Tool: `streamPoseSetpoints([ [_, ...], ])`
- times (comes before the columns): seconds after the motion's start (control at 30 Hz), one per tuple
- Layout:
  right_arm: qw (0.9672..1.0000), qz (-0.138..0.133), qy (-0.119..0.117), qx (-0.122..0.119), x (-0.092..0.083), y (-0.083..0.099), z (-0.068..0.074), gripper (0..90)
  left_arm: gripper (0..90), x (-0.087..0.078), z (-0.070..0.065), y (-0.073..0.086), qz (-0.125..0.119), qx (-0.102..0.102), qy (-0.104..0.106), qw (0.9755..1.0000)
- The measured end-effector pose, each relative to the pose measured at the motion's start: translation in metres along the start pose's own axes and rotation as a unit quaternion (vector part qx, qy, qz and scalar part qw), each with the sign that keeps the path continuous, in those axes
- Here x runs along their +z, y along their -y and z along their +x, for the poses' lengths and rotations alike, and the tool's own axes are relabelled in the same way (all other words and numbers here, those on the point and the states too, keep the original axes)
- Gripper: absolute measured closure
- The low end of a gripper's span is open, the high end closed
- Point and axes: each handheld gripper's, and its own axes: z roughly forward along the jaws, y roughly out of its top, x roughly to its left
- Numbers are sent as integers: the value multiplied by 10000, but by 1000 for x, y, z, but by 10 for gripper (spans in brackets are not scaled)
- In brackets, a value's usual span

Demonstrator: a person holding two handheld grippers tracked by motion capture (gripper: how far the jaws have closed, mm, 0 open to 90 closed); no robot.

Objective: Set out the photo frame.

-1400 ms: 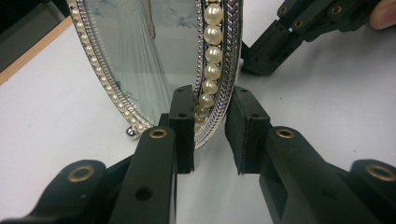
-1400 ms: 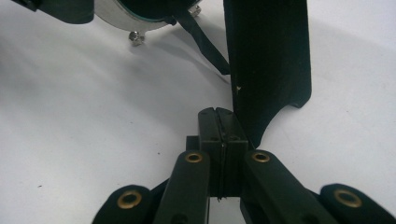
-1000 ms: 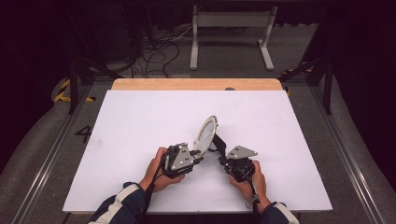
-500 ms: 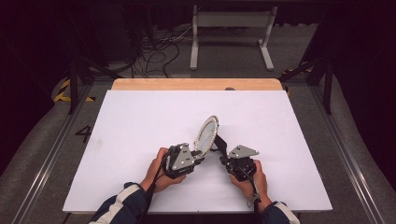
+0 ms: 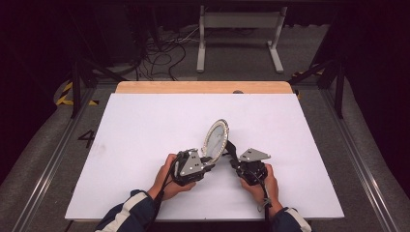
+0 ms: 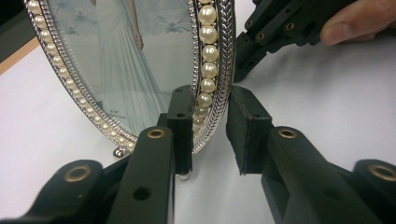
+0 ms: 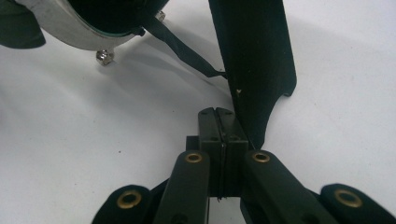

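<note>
On the white matte table sheet (image 5: 145, 125), near its front middle, stands one oval silver metal picture frame (image 5: 215, 139) with a pearl-bead rim, tilted upright between the two grippers. In the left gripper view the frame (image 6: 140, 70) has a glossy glass face over a pale printed figure in a long dress, one row of round cream pearls around the edge, and an outer braided silver band. Small metal ball feet show at its bottom; two are seen in the right gripper view, one just a glint.

The left gripper (image 5: 205, 162) has its jaws narrowly apart around the frame's lower rim: one black ribbed pad lies on the glass side, the other sits just behind the rim with a sliver of gap, so a firm pinch cannot be told. The right gripper (image 7: 222, 126) has its two jaws pressed fully together, beside the frame's flat black back stand (image 7: 254, 51), matte and tongue-shaped; a thin black strap (image 7: 180, 49) runs from stand to frame back. Whether the stand's edge is pinched cannot be told.

Count: one frame, one stand, one strap, two grippers, two hands.
</note>
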Motion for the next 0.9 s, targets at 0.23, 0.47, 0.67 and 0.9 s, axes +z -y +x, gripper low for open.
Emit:
streamPoseSetpoints([
  [0.23,9992,-328,-212,-65,-12,-4,8,888,704,-23,4,8,-4,74,73,9999],
  [0.47,9977,-579,-326,-163,-20,-9,24,823,674,-64,13,40,155,-179,-147,9996],
  [0.67,9971,-674,-330,-101,-23,-11,29,708,594,-89,20,66,222,-651,-404,9968],
  [0.9,9957,-805,-447,-127,-24,-16,40,619,492,-103,17,83,440,-831,-548,9941],
])
